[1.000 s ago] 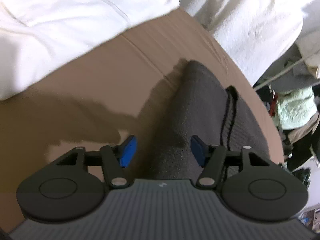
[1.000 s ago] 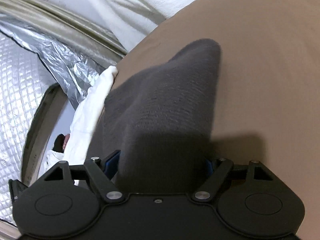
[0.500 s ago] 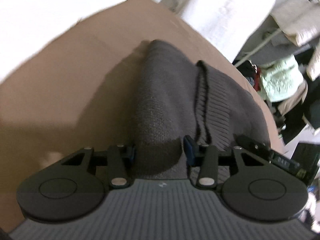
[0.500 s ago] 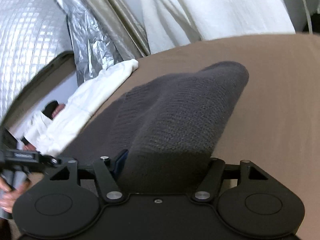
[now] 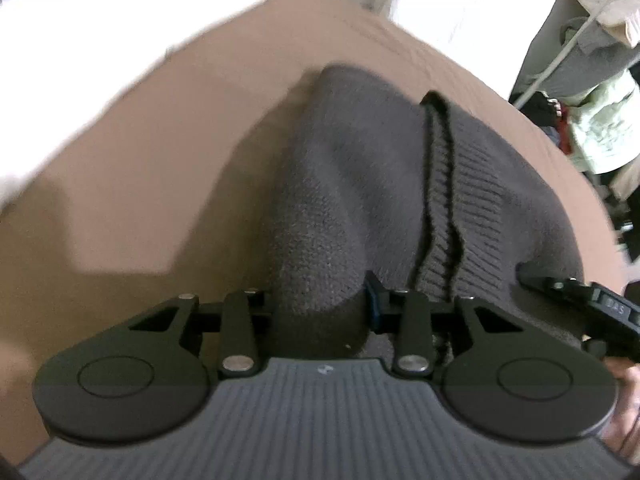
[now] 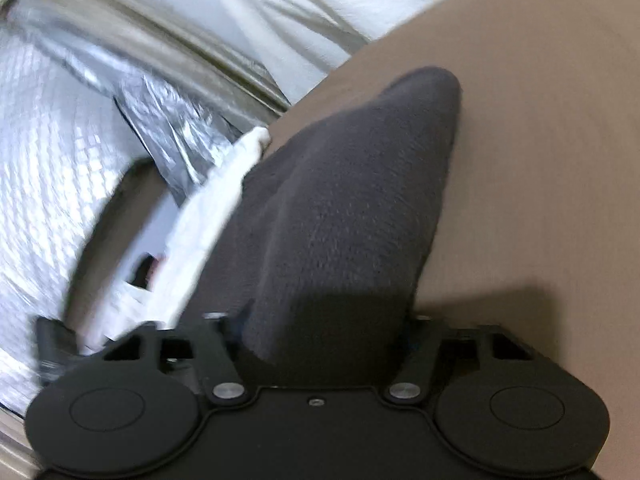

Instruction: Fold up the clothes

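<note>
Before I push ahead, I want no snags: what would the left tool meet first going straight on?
The left tool is already shut on the grey sweater; straight on it likely meets more sweater, then the brown sheet.

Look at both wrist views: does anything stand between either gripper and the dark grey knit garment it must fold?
Nothing does. The left gripper is shut on the grey knit garment, and the right gripper clamps another bunch of it. The fabric trails onto the brown bed surface.
</note>
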